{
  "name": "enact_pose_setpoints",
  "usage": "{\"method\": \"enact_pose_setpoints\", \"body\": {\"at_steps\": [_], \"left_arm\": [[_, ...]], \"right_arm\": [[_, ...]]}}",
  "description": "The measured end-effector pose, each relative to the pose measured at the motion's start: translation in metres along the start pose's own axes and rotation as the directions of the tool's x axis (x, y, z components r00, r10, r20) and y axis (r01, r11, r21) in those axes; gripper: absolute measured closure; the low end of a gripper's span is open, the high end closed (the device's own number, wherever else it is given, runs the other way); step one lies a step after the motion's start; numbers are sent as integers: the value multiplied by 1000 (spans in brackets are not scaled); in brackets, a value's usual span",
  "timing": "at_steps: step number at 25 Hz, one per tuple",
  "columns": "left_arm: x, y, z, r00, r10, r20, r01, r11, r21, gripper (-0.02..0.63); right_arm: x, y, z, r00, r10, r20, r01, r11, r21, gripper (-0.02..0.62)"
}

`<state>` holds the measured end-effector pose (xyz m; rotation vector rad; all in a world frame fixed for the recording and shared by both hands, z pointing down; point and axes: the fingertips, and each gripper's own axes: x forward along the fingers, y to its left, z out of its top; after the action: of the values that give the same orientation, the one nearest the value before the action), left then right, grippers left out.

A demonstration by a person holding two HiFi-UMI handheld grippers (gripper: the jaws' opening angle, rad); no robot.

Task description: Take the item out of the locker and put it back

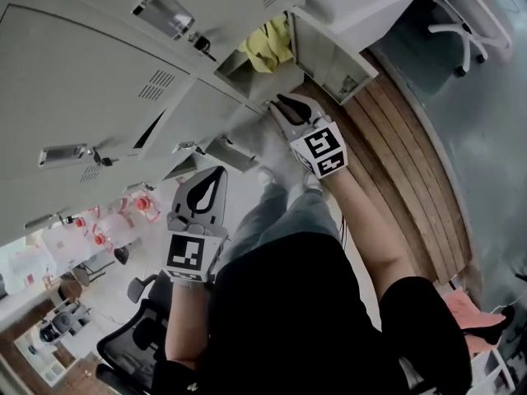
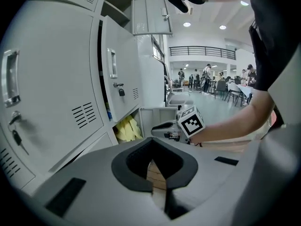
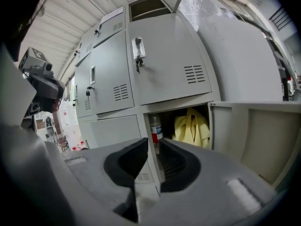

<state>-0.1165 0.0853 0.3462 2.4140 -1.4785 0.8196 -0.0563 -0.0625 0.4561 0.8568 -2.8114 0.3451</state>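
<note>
Soft yellow cloth (image 3: 192, 126) sat crumpled in the open metal locker (image 3: 178, 106), with a plastic bottle (image 3: 155, 128) upright left of it. Right gripper (image 3: 154, 147) jaws were barely apart, empty; left gripper (image 2: 153, 142) closed, empty.

Grey floor (image 1: 486, 163); wooden plank strip (image 1: 412, 163); black office chair (image 1: 132, 348); ceiling lights (image 2: 186, 24).

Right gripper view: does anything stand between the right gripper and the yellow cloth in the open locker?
Nothing visible does. The door is swung open to the right. A bottle stands left of the yellow cloth, beside it, not in front. The right gripper has its fingers slightly apart and empty.
</note>
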Motion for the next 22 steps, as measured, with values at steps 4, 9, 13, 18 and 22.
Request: {"method": "enact_pose_setpoints", "body": {"at_steps": [4,9,13,18,22], "left_arm": [[14,14,-11,998,-38,-46,37,999,-8,595],[32,22,-36,993,-70,-90,72,997,16,594],[41,25,-50,988,-79,-130,83,996,21,594],[46,29,-66,982,-90,-167,97,995,36,594],[52,30,-76,978,-99,-183,106,994,31,594]], "right_arm": [[21,-10,-13,1000,-13,-6,13,1000,13,494],[55,-24,-25,1000,3,18,-4,1000,18,490],[81,-29,-31,999,35,32,-35,999,3,471],[112,-31,-41,995,90,30,-90,996,-9,465],[135,-38,-47,994,109,31,-109,994,-14,442]]}}
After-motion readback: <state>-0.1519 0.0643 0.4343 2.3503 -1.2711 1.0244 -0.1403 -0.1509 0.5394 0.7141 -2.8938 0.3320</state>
